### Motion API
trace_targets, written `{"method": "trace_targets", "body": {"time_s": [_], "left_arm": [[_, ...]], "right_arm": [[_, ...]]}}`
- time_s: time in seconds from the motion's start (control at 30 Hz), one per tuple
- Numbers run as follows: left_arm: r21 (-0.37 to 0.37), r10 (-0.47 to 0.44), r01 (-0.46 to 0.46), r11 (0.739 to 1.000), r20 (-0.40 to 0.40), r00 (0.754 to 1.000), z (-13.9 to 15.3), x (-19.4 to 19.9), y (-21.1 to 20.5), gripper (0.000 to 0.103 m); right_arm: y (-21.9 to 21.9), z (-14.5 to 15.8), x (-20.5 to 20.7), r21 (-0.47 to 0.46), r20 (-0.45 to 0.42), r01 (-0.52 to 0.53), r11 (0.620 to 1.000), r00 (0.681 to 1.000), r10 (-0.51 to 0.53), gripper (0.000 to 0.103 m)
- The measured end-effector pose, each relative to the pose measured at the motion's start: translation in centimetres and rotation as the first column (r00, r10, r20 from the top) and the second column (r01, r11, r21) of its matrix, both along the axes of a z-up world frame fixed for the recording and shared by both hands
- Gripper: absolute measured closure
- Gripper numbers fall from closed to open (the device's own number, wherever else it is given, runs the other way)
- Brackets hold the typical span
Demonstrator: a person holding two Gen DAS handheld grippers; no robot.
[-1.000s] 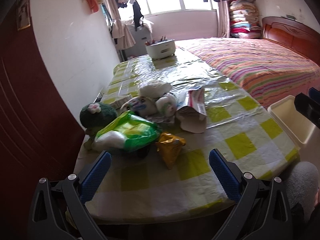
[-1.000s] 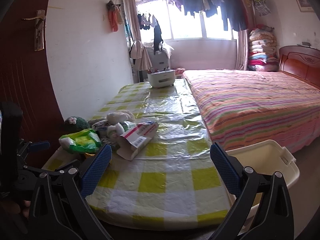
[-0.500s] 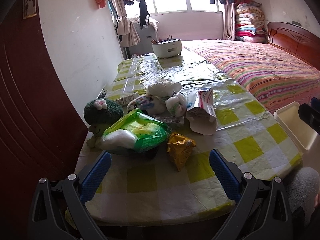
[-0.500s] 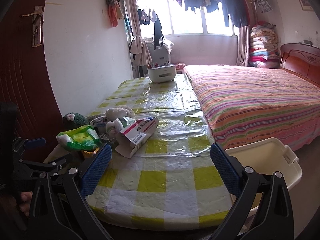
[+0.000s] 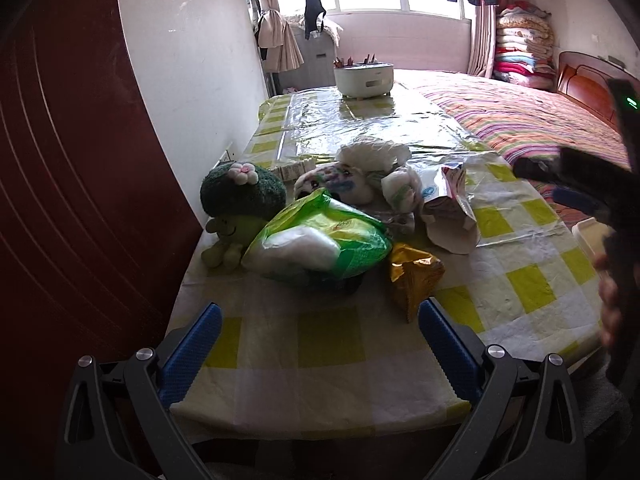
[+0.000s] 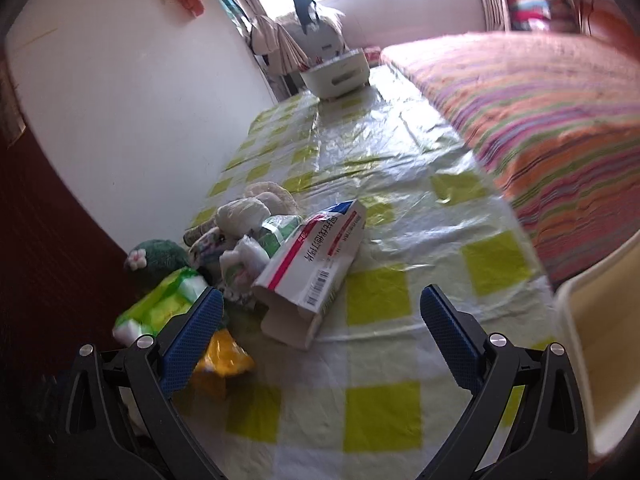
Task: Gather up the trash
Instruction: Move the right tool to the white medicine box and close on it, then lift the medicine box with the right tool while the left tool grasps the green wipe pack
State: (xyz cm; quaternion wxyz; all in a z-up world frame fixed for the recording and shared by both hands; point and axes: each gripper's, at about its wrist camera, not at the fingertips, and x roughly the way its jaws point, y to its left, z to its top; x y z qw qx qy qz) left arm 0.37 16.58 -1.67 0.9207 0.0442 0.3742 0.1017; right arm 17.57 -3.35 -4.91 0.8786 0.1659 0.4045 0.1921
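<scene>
Right claw (image 6: 320, 320) spread wide, empty, over worktop (image 6: 400, 216). Open cardboard box (image 6: 312, 276) lies just ahead, slightly left of centre; long axis runs away and rightward, open mouth toward claw. Left claw (image 5: 320, 332) also spread, empty, nearer gold wrapper (image 5: 414, 276). White bin (image 6: 600, 344) off worktop's right edge.

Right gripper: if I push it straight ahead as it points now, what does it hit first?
Most likely the open cardboard box, lying just left of centre between the open right gripper fingers. Depth is hard to judge; right of it only bare tablecloth shows.
</scene>
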Motion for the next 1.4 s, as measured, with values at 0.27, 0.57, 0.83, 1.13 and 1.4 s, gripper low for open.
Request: {"method": "trace_targets", "body": {"time_s": [0.27, 0.57, 0.83, 1.13, 1.4], "left_arm": [[0.022, 0.002, -0.002, 1.0, -0.012, 1.0, -0.4, -0.5, -0.8, 0.007], [0.026, 0.014, -0.014, 1.0, 0.004, 1.0, -0.3, -0.3, -0.8, 0.007], [-0.003, 0.047, -0.047, 0.999, 0.01, 0.999, -0.2, 0.2, 0.2, 0.007], [-0.007, 0.042, -0.042, 0.999, -0.002, 0.999, -0.5, 0.6, 0.2, 0.007], [-0.008, 0.046, -0.046, 0.999, -0.001, 0.999, -0.7, 0.9, 0.2, 0.007]], "right_arm": [[1.9, -3.1, 6.7, 0.108, -0.224, -0.006, 0.994, 0.974, 0.031, 0.006], [3.2, -4.9, 8.7, 0.043, -0.285, 0.004, 0.999, 0.959, 0.008, 0.006], [4.7, -5.7, 9.2, 0.035, -0.294, 0.009, 0.999, 0.956, 0.001, 0.006], [8.4, -5.6, 8.4, -0.225, -0.172, -0.098, 0.969, 0.983, 0.059, 0.016], [6.6, -5.5, 7.6, -0.184, -0.127, -0.125, 0.975, 0.987, 0.102, 0.037]]}}
